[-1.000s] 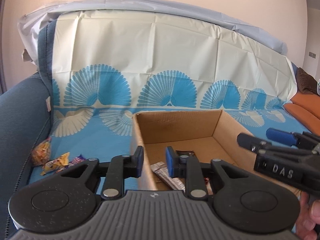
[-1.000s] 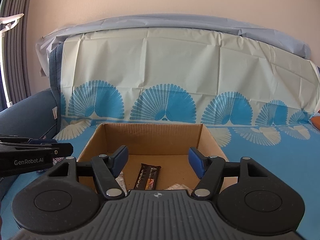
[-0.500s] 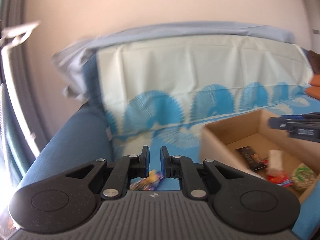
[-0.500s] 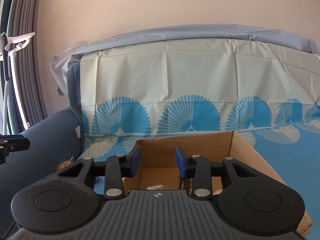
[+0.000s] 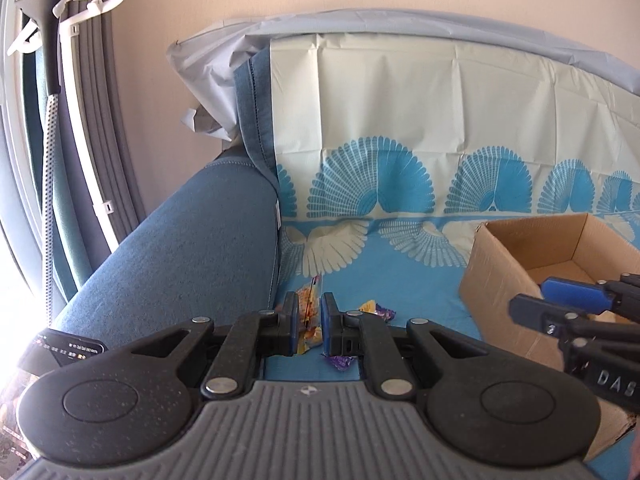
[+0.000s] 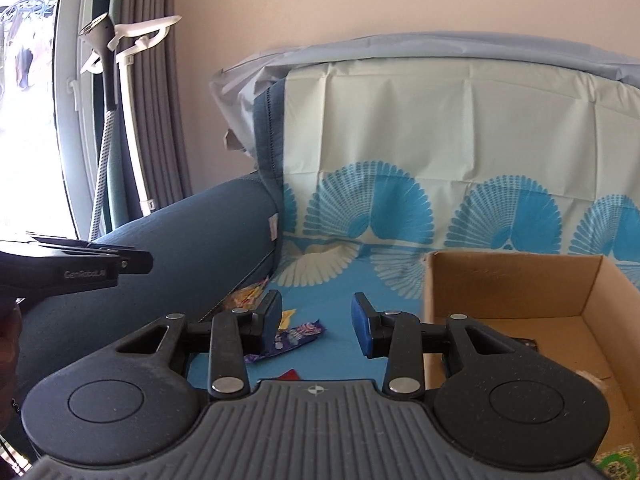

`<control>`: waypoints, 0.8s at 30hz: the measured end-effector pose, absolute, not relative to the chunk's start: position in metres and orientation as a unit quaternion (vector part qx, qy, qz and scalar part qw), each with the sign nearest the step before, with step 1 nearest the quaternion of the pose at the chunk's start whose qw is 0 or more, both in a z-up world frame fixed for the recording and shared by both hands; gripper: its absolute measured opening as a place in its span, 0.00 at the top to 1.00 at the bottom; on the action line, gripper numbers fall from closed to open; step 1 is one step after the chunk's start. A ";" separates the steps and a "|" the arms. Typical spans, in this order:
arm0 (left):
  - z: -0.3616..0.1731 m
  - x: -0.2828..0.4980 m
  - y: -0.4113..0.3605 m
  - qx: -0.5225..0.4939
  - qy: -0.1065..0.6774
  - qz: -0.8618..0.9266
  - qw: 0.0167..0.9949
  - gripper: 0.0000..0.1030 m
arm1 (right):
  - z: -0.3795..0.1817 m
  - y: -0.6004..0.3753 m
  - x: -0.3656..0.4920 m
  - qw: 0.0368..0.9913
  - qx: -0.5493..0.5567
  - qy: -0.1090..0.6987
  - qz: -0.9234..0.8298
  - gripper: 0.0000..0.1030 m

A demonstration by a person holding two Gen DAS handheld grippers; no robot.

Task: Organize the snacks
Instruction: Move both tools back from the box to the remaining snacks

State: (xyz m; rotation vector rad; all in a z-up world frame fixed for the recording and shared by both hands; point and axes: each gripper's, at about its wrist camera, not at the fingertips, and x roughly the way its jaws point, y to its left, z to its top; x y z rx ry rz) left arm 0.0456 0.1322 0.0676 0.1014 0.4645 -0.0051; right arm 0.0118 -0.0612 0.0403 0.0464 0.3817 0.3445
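Several loose snack packets lie on the blue sofa cover beside the armrest: an orange-yellow packet and a purple wrapper in the left wrist view, and the purple wrapper and yellow-red packets in the right wrist view. An open cardboard box with snacks inside stands to the right. My left gripper hovers above the packets, jaws narrowly apart and empty. My right gripper is open and empty, left of the box.
The blue sofa armrest rises at the left. The fan-patterned cover drapes the backrest. A garment steamer stand and grey curtains are by the window. A black remote lies on the armrest.
Both grippers swung left, from over the box to the loose packets by the armrest. The left jaws narrowed. The right jaws closed partway and reopened.
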 end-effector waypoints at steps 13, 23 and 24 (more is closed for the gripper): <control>0.040 0.073 0.155 0.035 0.273 0.018 0.961 0.88 | 0.005 -0.026 0.051 0.947 0.028 0.261 0.184 0.59; 0.031 0.084 0.152 0.032 0.288 0.010 0.957 0.88 | -0.017 -0.021 0.090 0.939 0.045 0.298 0.167 0.54; 0.030 0.086 0.151 0.031 0.290 0.008 0.957 0.88 | -0.020 -0.019 0.094 0.936 0.044 0.307 0.166 0.53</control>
